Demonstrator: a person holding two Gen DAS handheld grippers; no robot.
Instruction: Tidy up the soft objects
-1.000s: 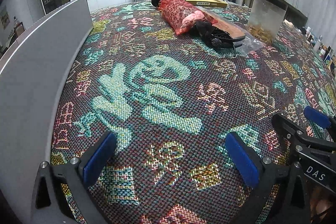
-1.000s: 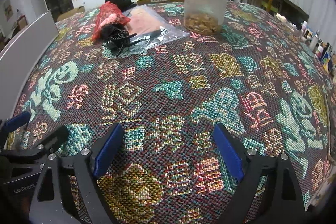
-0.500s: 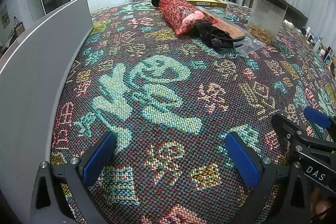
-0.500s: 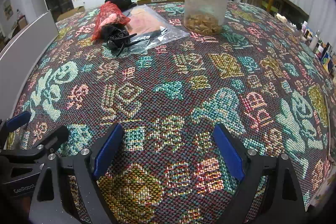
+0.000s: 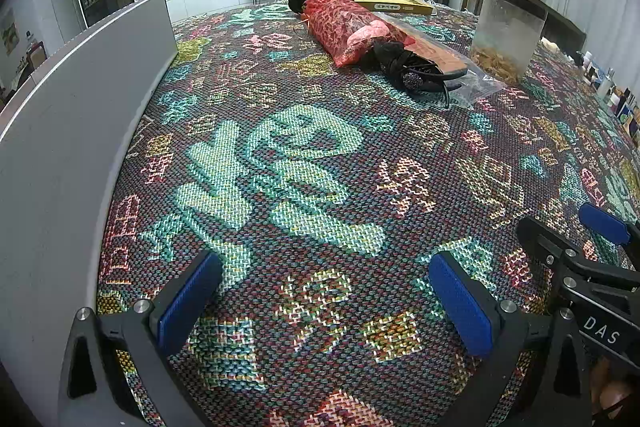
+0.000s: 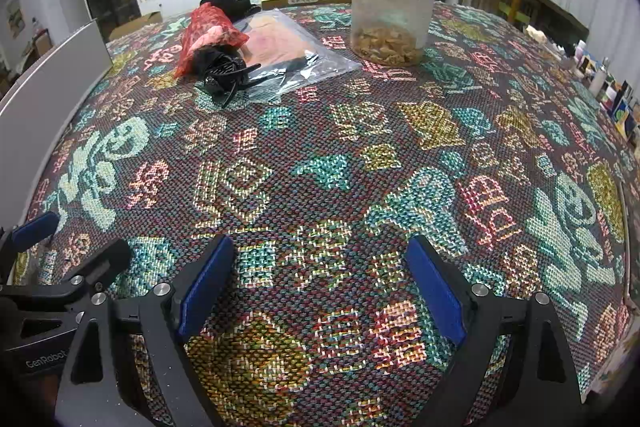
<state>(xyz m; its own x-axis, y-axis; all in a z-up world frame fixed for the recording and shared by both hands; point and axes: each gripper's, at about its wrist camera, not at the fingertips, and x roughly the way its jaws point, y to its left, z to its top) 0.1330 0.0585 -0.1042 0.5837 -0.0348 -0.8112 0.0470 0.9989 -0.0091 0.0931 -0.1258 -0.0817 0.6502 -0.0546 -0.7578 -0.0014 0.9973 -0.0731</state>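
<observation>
A red patterned soft bundle (image 5: 348,23) (image 6: 208,31) with a pink piece showing lies far across the woven cloth (image 5: 304,163). A black hair clip (image 5: 416,77) (image 6: 226,75) rests against its near end, beside a clear plastic bag (image 5: 452,63) (image 6: 288,47) holding something orange. My left gripper (image 5: 324,303) is open above the cloth, nothing between its blue pads. My right gripper (image 6: 320,287) is open too and holds nothing. Each gripper shows at the edge of the other's view.
A clear jar (image 6: 392,7) (image 5: 508,35) with a black lid and brown pieces stands beyond the bag. A flat yellow box (image 5: 384,1) lies at the far edge. A grey panel (image 5: 60,115) runs along the left side. Small bottles (image 6: 612,95) line the right edge.
</observation>
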